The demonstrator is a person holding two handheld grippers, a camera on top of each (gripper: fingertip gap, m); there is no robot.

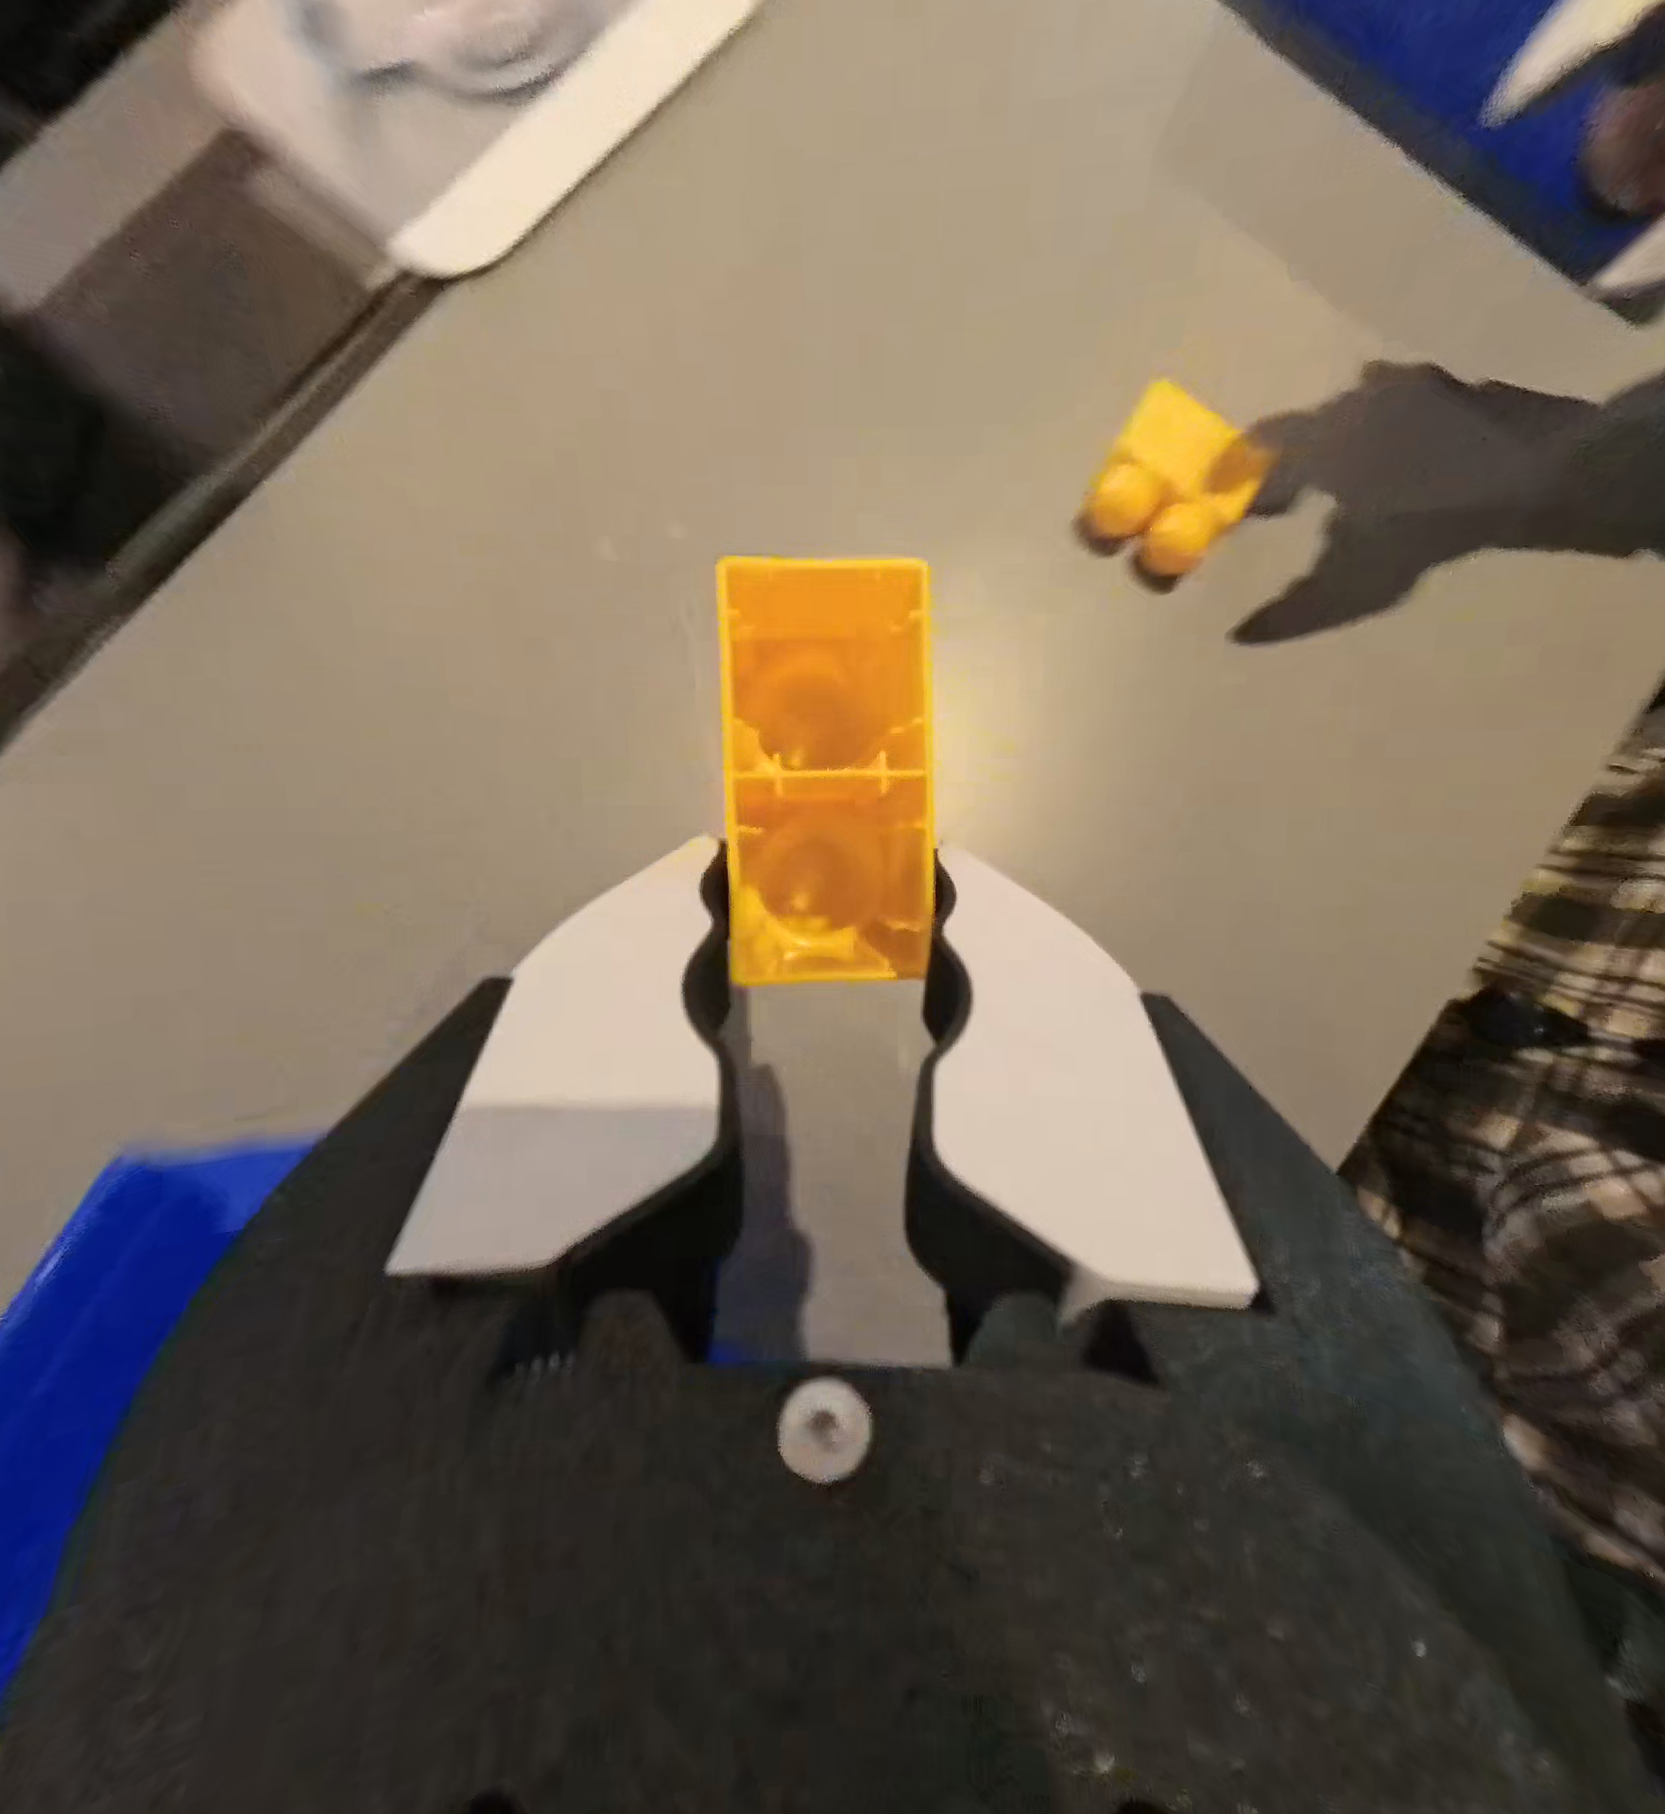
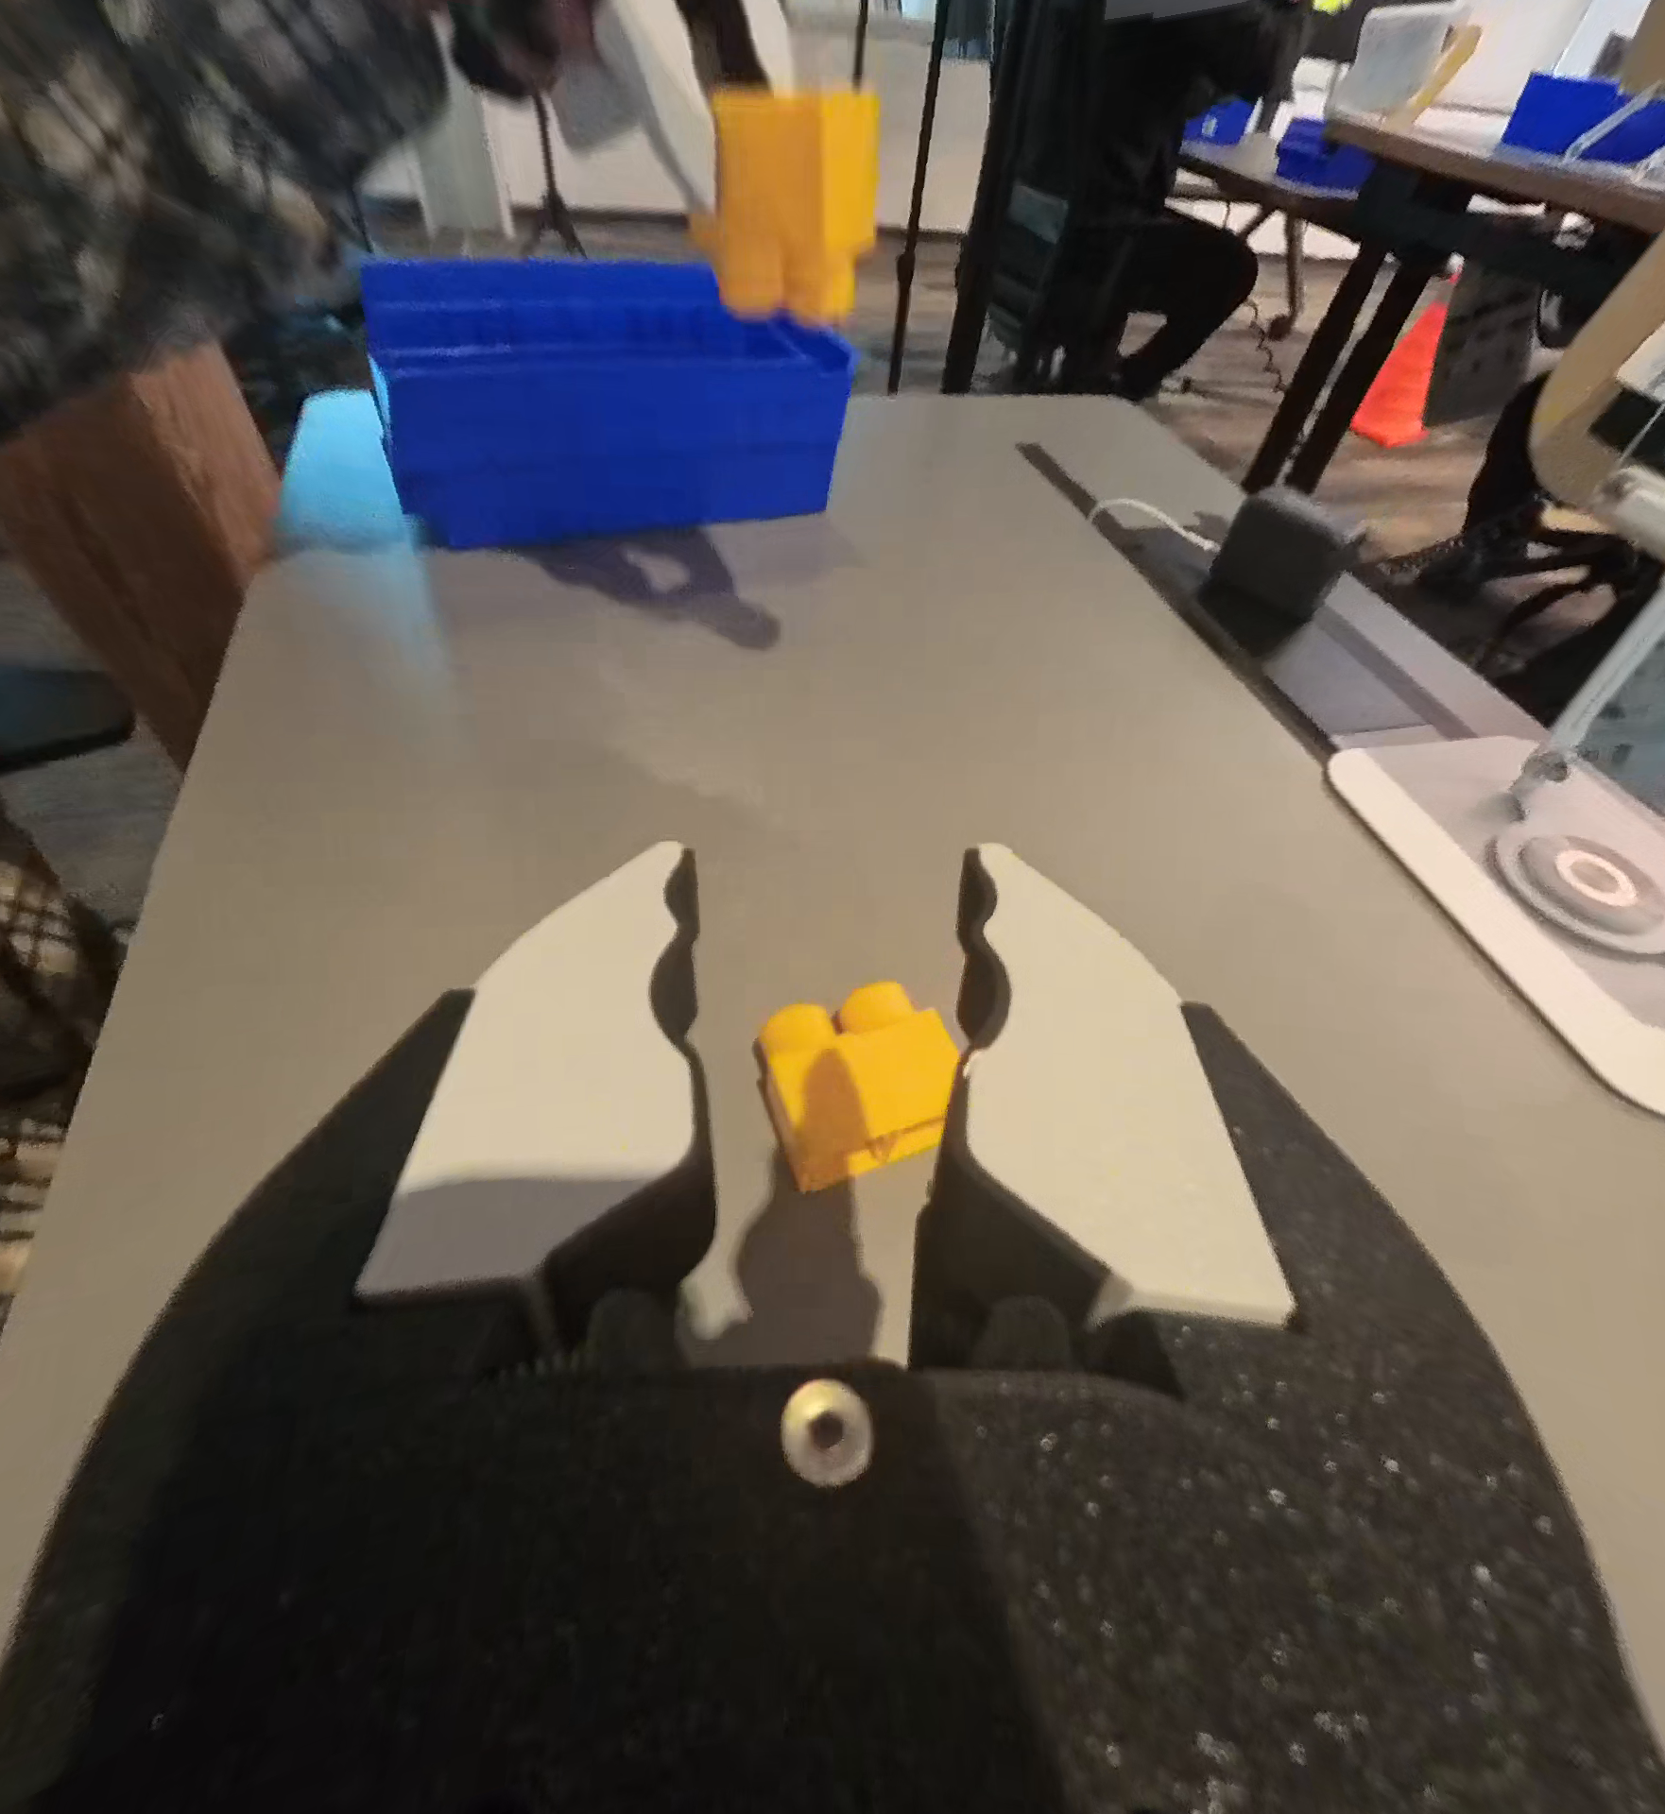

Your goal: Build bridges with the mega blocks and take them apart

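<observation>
Table: the flat grey tabletop [image 2: 907, 707] filled both of your wrist views, with a dark slot running along its far right side.
Room: behind the table stood more desks carrying blue bins, an orange cone on the floor and a seated person, all blurred.
Blue bin: the deep blue plastic storage bin [image 2: 613, 432] sat at the far left end of the table.
White stand base: a flat white rounded plate [image 2: 1535, 942] lay at the table's right edge; what it carried was cut off.
Left gripper: your left gripper [image 1: 829, 883] was raised above the table, its grey fingers clamped on the sides of the tall yellow two-stud block [image 1: 827, 766], hollow underside facing the camera; the right wrist view showed it in the air with its studs pointing down.
Right gripper: your right gripper [image 2: 824, 864] was low over the table with its fingers spread apart, holding nothing.
Small block: the short yellow two-stud block [image 2: 858, 1090] lay on the table between those fingers, near the right one; contact could not be told.
Sleeve: your plaid sleeve [image 1: 1594, 1129] was blurred at the frame edge.
</observation>
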